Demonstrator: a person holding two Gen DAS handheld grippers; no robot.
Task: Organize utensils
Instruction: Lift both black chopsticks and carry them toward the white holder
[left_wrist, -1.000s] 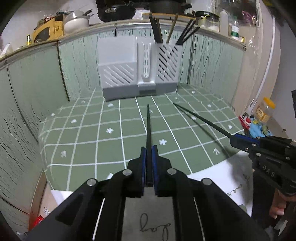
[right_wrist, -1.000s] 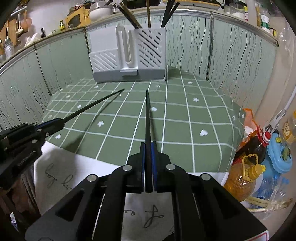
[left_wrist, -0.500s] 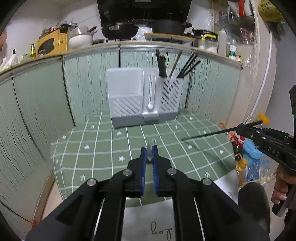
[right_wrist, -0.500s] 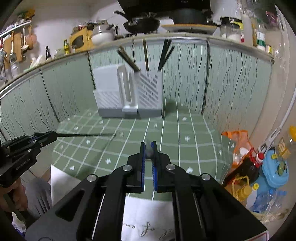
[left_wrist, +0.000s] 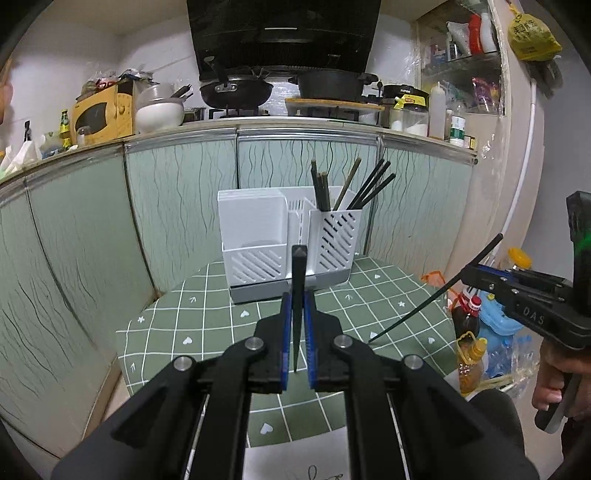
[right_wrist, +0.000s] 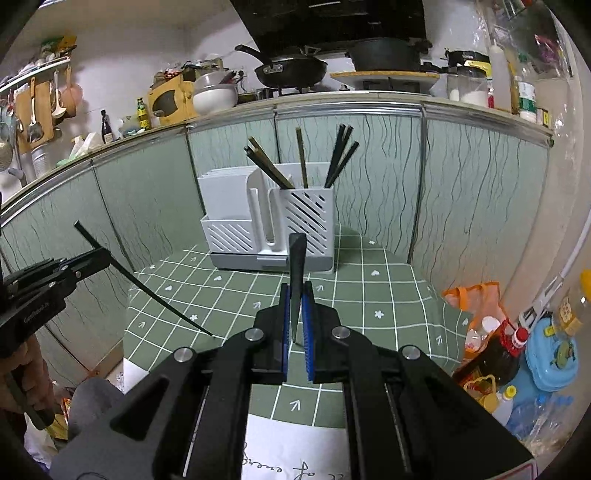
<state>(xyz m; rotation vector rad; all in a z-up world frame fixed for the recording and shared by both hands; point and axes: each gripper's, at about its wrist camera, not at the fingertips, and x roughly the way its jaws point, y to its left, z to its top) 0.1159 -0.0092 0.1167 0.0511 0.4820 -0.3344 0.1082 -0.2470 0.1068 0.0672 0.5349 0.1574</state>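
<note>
Black and thin, a chopstick sits clenched between the blue pads of your left gripper, its blunt end rising above the fingertips and its point hanging down between the fingers. Your right gripper is clamped the same way on a second chopstick, blunt end up. Both grippers are held above the near edge of the green checked tablecloth, well apart from the white utensil holder at the tabletop's far edge against the cabinet doors. Its right slotted compartment already carries several dark chopsticks leaning outward. The left camera alone shows your right gripper from the side, its chopstick slanting down toward the tabletop's right edge, with your hand on the trigger. The right camera alone shows the left gripper at the tabletop's left edge with its chopstick angled down, plus ladles hung on the wall and the oil bottles past the right edge.
</note>
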